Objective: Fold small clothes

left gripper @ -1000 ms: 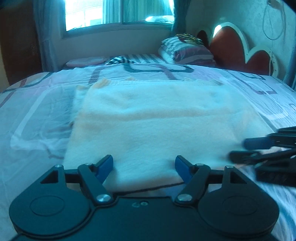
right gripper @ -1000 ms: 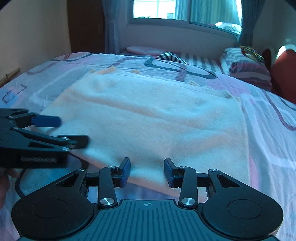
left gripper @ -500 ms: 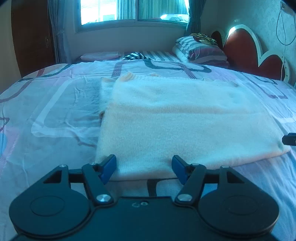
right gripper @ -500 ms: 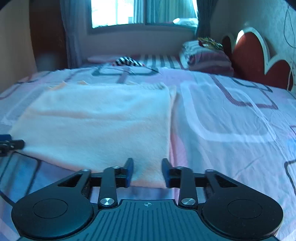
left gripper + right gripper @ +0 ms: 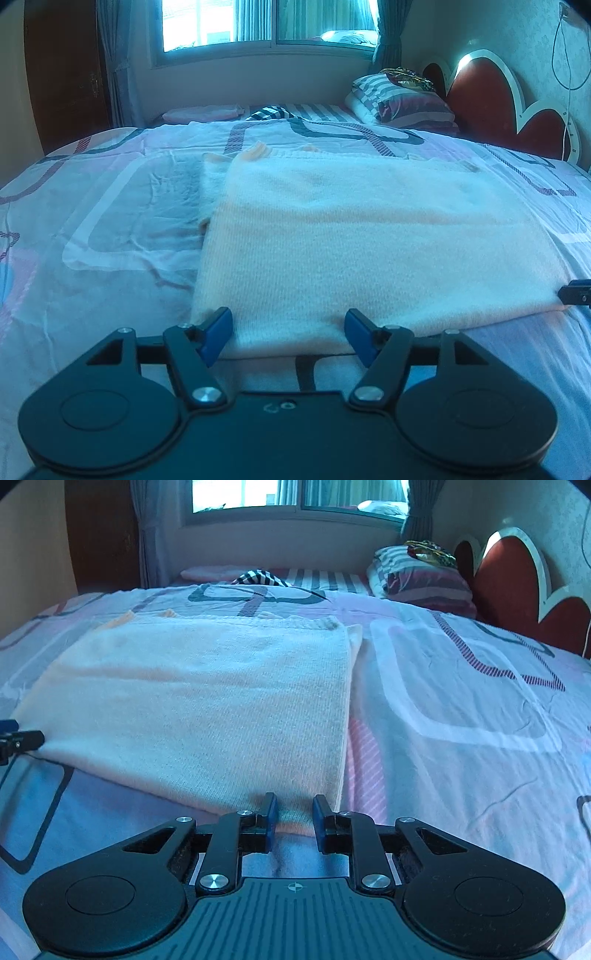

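A cream knitted garment lies folded flat on the bed; it also shows in the right wrist view. My left gripper is open, its blue fingertips at the garment's near left corner edge. My right gripper is open with a narrower gap, at the garment's near right corner. The right gripper's tip shows at the right edge of the left wrist view. The left gripper's tip shows at the left edge of the right wrist view.
The bed has a pink and white patterned sheet. Striped pillows and a red headboard stand at the far right. A window and dark door are behind the bed.
Both grippers moved apart along the near edge, from the middle to the garment's two near corners. The right gripper's gap has narrowed slightly.
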A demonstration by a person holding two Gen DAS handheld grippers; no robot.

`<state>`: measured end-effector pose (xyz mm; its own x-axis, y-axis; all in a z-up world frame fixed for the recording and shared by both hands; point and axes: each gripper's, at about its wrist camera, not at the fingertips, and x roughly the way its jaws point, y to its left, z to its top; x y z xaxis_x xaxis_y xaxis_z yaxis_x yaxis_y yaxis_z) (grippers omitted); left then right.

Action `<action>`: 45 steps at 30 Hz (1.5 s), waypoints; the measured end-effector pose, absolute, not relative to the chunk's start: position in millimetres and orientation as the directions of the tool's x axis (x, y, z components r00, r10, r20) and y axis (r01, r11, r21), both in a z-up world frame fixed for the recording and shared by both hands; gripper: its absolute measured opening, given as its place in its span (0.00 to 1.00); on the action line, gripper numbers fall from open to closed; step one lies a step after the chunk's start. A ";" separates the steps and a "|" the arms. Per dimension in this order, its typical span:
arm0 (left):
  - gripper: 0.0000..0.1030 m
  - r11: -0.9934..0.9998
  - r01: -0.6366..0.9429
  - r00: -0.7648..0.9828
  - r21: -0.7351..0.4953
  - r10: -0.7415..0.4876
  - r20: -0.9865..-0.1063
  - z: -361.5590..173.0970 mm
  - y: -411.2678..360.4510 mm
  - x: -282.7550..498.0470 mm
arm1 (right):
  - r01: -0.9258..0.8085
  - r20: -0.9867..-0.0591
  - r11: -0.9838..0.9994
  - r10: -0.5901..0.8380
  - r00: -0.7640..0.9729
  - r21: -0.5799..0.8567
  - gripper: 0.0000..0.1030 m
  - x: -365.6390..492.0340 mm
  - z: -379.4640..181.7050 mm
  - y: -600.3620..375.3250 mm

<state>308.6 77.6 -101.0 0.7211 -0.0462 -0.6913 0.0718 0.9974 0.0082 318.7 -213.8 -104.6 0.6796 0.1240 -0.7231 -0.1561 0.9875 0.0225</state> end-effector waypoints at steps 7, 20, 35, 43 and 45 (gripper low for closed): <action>0.65 0.997 0.075 0.719 0.007 -0.049 -0.694 -100.0 78.7 308.5 | -0.174 -0.743 0.985 0.117 0.659 0.001 0.19 321.6 -109.2 -210.5; 0.58 0.828 -0.251 0.767 -0.502 -0.146 -0.625 -83.4 153.5 248.2 | -0.151 -0.670 0.980 0.198 0.716 0.128 0.21 311.2 -72.6 -215.1; 0.46 0.577 -0.350 0.873 -0.738 -0.085 -0.481 -132.0 146.1 296.3 | -0.264 -0.591 0.930 0.366 0.719 0.255 0.00 384.0 -80.3 -168.1; 0.18 0.537 -0.392 0.881 -0.747 -0.016 -0.474 -139.9 145.3 297.3 | -0.326 -0.582 0.902 0.432 0.690 0.283 0.00 425.9 -98.5 -133.0; 0.22 0.551 -0.376 0.887 -0.745 -0.019 -0.461 -140.5 144.4 298.7 | -0.328 -0.616 0.903 0.430 0.661 0.278 0.00 433.4 -110.2 -128.3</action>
